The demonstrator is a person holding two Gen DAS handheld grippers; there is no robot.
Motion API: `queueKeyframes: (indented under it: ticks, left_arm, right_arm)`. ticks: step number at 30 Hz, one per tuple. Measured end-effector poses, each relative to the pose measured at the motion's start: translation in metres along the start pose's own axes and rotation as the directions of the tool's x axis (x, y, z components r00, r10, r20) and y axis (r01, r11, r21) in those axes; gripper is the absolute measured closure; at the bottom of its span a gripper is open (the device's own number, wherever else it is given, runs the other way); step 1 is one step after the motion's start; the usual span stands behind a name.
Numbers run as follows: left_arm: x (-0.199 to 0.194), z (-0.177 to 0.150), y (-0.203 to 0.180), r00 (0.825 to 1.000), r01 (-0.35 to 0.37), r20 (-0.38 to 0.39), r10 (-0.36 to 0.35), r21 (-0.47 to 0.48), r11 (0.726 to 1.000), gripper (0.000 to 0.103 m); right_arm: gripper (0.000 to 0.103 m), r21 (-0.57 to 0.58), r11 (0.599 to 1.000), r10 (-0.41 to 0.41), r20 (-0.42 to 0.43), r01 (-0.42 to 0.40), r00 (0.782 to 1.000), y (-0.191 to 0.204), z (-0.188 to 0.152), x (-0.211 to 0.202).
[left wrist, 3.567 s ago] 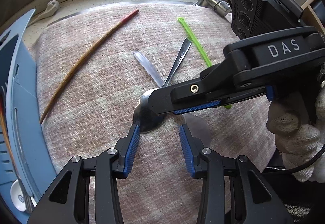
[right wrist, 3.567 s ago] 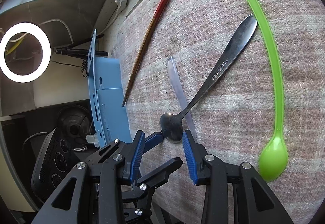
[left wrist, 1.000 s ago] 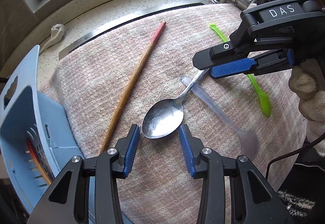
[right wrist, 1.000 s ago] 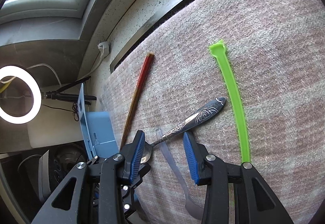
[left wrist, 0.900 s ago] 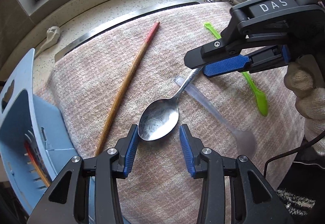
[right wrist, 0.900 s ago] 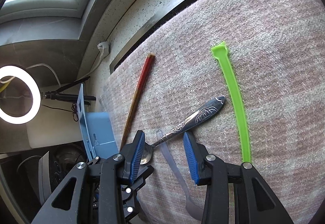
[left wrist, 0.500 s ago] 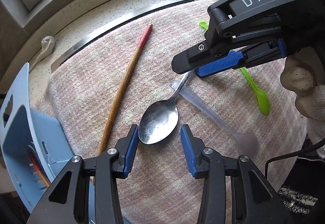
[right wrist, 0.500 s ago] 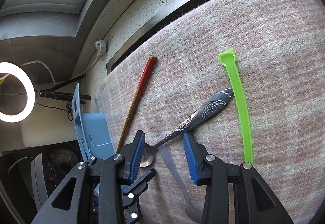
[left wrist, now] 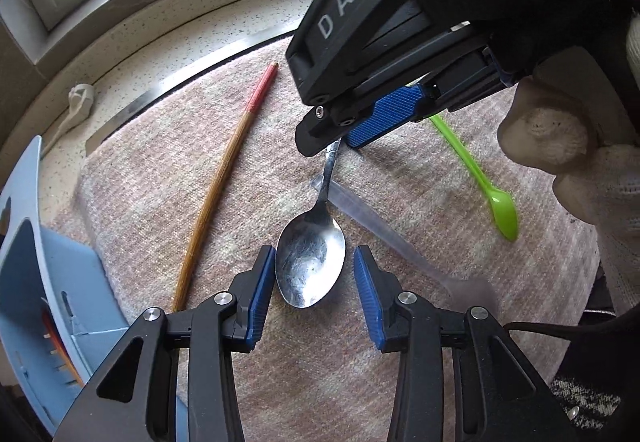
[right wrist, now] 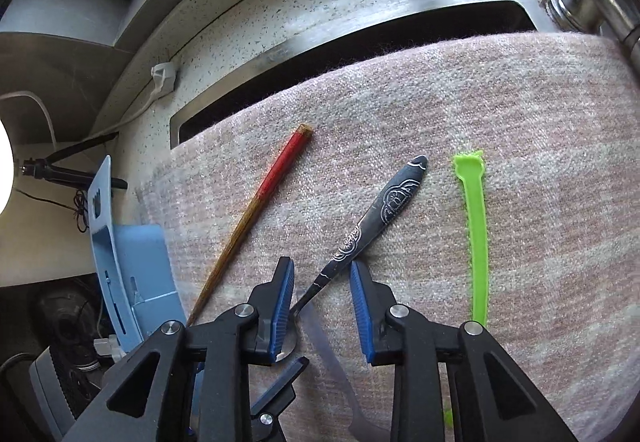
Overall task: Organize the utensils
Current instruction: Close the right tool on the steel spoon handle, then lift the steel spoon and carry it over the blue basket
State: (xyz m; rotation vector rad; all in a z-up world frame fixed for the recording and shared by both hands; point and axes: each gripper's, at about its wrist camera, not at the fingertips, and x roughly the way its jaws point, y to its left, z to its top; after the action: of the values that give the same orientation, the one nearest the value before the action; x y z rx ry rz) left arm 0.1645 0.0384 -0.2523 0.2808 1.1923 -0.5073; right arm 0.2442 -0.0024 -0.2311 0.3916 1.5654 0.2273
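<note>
A metal spoon (left wrist: 310,262) lies on the pink checked cloth (left wrist: 280,382), its bowl between the open fingers of my left gripper (left wrist: 315,284). Its engraved handle (right wrist: 380,209) runs up and away between the open fingers of my right gripper (right wrist: 322,306), which hovers low over the handle; in the left wrist view the right gripper (left wrist: 360,125) covers the handle end. A clear plastic spoon (left wrist: 384,234) lies crossed under the metal one. A green plastic spoon (left wrist: 496,197) lies to the right, also in the right wrist view (right wrist: 476,226). A red-tipped wooden chopstick (left wrist: 224,181) lies to the left.
A blue utensil holder (left wrist: 44,302) stands at the left edge of the cloth, with utensils inside. A steel sink rim (right wrist: 360,29) and speckled counter run behind the cloth. A faucet base (right wrist: 588,1) stands at the back right. A gloved hand (left wrist: 580,161) holds the right gripper.
The right gripper has moved from the spoon's bowl up along its handle and lowered over it. The spoon has turned so its bowl lies between the left gripper's fingers.
</note>
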Motion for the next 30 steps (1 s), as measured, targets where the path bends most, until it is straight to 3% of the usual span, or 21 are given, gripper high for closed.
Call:
queueKeyframes:
  ticks: [7, 11, 20, 30]
  left_arm:
    - [-0.009, -0.011, -0.005, 0.999, 0.018, 0.038, -0.016, -0.031, 0.999, 0.070]
    - [-0.010, -0.013, -0.005, 0.999, 0.021, 0.046, -0.019, -0.038, 0.999, 0.070]
    - [-0.020, -0.019, -0.006, 0.997, 0.048, 0.063, -0.045, -0.048, 0.998, 0.070]
    - [-0.044, -0.029, -0.013, 0.993, 0.049, 0.112, -0.041, -0.062, 0.997, 0.070]
  right_arm:
    - [0.078, -0.027, 0.997, -0.072, 0.023, 0.072, 0.997, 0.021, -0.002, 0.006]
    - [0.087, -0.027, 0.996, -0.088, 0.040, 0.089, 0.995, 0.024, -0.006, 0.010]
    - [0.092, 0.022, 1.000, 0.005, 0.043, -0.006, 0.999, -0.002, -0.007, 0.001]
    - [0.094, 0.027, 0.996, 0.084, 0.063, -0.086, 0.994, -0.026, -0.016, -0.038]
